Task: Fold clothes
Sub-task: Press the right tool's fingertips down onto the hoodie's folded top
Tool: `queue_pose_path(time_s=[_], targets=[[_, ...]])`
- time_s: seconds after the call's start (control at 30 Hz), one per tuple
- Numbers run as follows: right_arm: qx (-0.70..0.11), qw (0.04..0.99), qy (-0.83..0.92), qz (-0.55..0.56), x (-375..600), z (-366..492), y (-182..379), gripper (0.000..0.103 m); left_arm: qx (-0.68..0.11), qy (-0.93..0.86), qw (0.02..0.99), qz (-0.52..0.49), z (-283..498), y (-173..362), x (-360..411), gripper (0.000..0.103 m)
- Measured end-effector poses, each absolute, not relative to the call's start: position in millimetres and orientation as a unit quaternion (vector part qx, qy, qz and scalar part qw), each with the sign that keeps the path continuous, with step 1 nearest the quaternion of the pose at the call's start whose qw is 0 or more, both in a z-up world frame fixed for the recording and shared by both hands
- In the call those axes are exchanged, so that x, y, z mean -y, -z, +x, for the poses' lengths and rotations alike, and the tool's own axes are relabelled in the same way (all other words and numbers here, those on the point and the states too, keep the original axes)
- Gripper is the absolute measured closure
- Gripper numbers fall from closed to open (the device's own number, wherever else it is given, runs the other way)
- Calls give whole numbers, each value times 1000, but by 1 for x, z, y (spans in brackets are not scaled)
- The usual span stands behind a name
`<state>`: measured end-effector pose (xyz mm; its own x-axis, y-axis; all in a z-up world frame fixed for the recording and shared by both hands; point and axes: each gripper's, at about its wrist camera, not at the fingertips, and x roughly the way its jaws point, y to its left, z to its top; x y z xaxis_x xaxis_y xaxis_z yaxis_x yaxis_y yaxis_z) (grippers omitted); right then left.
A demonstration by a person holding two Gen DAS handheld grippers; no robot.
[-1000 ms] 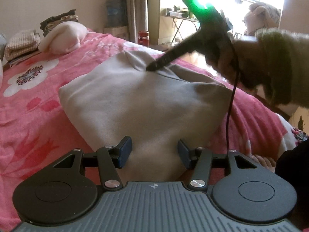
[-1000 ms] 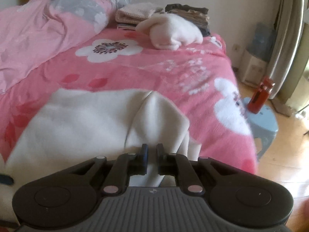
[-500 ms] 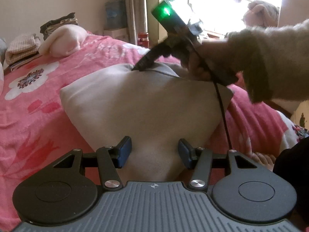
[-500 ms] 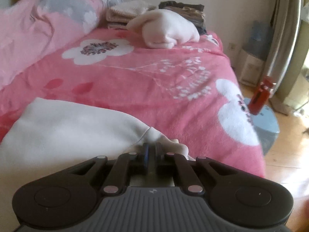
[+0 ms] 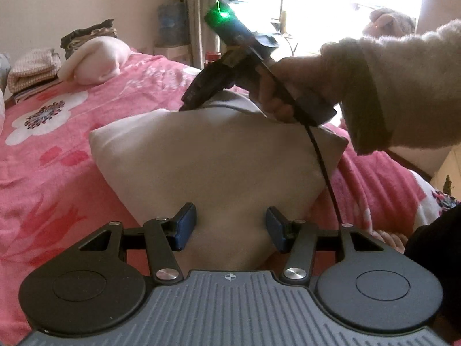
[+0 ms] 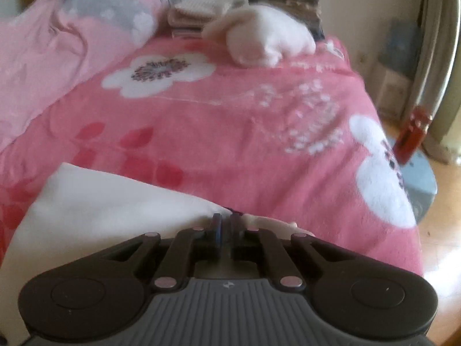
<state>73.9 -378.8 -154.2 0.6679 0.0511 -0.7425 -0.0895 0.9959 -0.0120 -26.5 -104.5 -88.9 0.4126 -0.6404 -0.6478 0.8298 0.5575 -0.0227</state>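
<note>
The cream garment point(image 5: 213, 158) lies on the pink bed point(image 5: 52, 173). The right claw point(image 6: 226, 225) is pinched together on its far edge. The left claw point(image 5: 230, 226) stands apart over the near end.

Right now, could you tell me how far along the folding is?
Done: folded clothes are stacked at the far end of the bed. In hand: the cream garment is partly folded; the right gripper is shut on its far edge, while the left gripper sits open at its near end. Left: finishing this fold and adding it to the stack.
</note>
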Motion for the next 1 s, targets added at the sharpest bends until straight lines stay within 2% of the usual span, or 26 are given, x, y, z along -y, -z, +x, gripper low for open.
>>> queue_pose_path(time_s=[0.07, 0.27, 0.37, 0.43, 0.57, 0.7, 0.77, 0.87, 0.93, 1.0], targets=[[-410, 911, -22, -37, 369, 75, 139, 99, -309, 445, 827, 151, -27, 90, 103, 49], [-328, 936, -130, -20, 337, 52, 90, 97, -308, 445, 828, 146, -27, 91, 104, 49], [-400, 905, -116, -84, 326, 57, 141, 97, -306, 446, 828, 145, -27, 90, 104, 49], [-386, 913, -109, -79, 334, 52, 156, 97, -307, 448, 827, 145, -27, 90, 104, 49], [-409, 907, -86, -56, 326, 64, 130, 97, -306, 449, 827, 143, -27, 91, 101, 49], [-346, 926, -145, -31, 308, 48, 96, 97, -307, 447, 829, 138, -28, 91, 101, 49], [-344, 923, -171, -26, 298, 50, 98, 97, -307, 447, 829, 138, -28, 91, 101, 49], [-388, 905, -163, -68, 286, 54, 145, 97, -309, 445, 830, 136, -26, 90, 101, 49], [-365, 914, -160, -77, 284, 47, 150, 97, -310, 447, 828, 132, -25, 90, 100, 49], [-387, 907, -152, -60, 282, 57, 139, 97, -309, 448, 828, 134, -26, 90, 100, 49]])
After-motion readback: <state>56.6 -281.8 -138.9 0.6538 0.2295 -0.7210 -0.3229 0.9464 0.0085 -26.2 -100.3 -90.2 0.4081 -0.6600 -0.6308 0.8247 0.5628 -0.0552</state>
